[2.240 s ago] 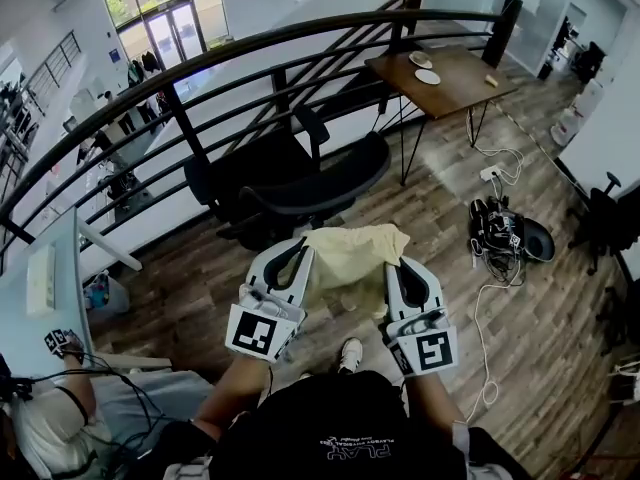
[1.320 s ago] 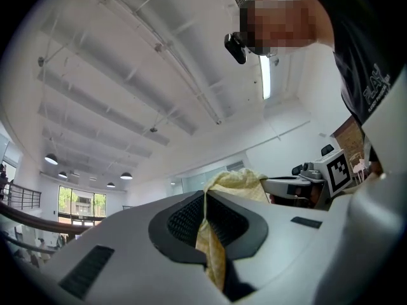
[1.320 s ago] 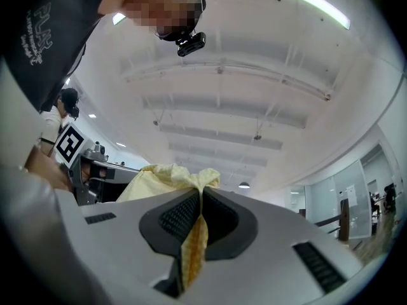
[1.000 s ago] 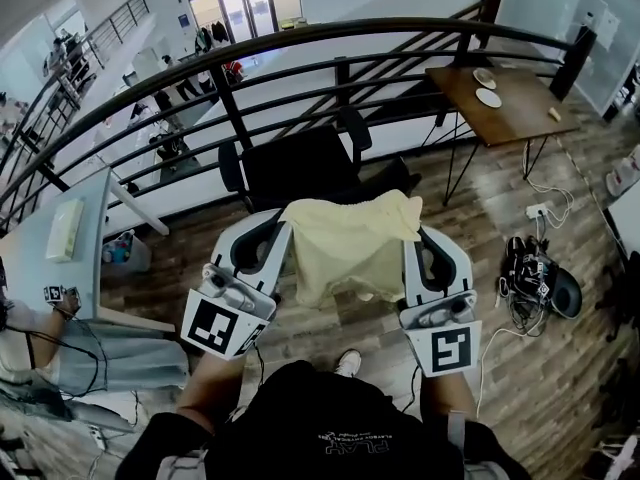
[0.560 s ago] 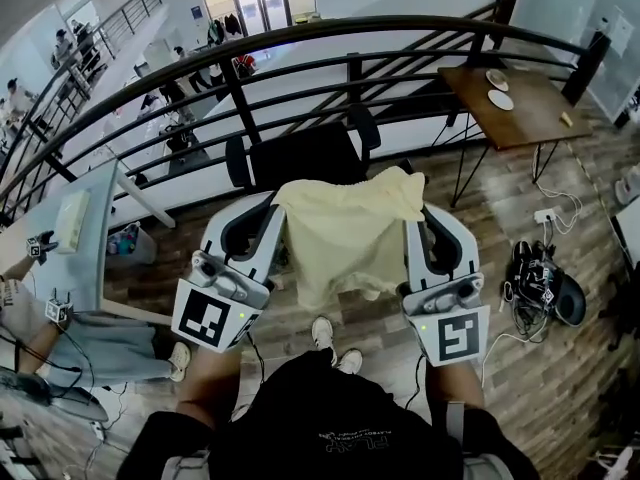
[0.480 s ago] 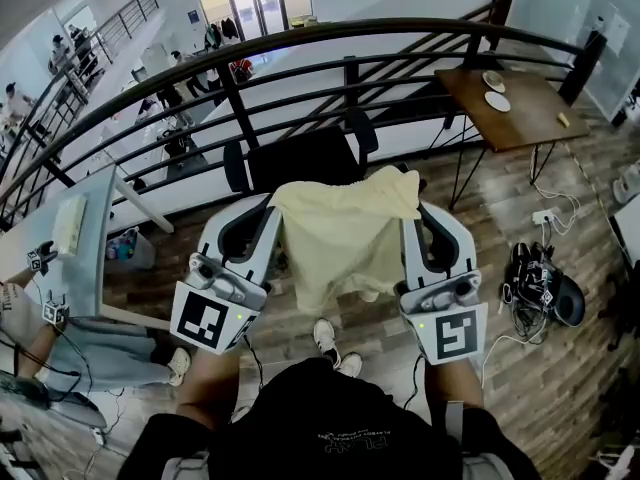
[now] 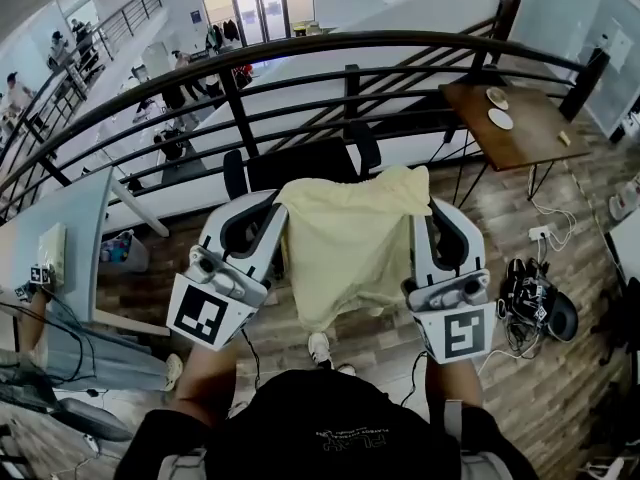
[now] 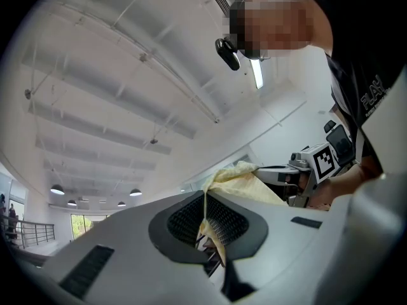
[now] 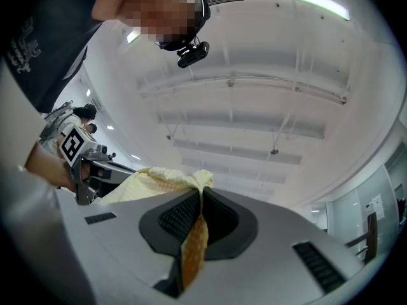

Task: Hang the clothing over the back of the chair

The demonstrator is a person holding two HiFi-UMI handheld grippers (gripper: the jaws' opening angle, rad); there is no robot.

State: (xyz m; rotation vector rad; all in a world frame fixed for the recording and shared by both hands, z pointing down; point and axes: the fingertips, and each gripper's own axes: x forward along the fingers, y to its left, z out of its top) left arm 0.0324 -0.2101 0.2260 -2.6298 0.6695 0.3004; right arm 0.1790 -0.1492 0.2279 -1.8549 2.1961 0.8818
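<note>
A pale yellow garment (image 7: 345,243) hangs spread between my two grippers, held up in the air in front of me. My left gripper (image 7: 282,204) is shut on its left top corner; the cloth (image 8: 210,224) runs pinched between the jaws. My right gripper (image 7: 420,196) is shut on the right top corner, with the cloth (image 9: 194,243) squeezed in the jaws. A black office chair (image 7: 300,163) stands just beyond and below the garment, its back towards the railing; the cloth hides its seat. Both gripper views point up at the ceiling.
A curved black railing (image 7: 330,53) runs behind the chair. A wooden table (image 7: 510,123) with plates stands at the right. Cables and a dark bag (image 7: 535,303) lie on the wooden floor at the right. A light desk (image 7: 50,258) is at the left.
I have stepped closer to the chair while lifting the garment higher; it now hangs spread right in front of the chair back. Both grippers keep their hold.
</note>
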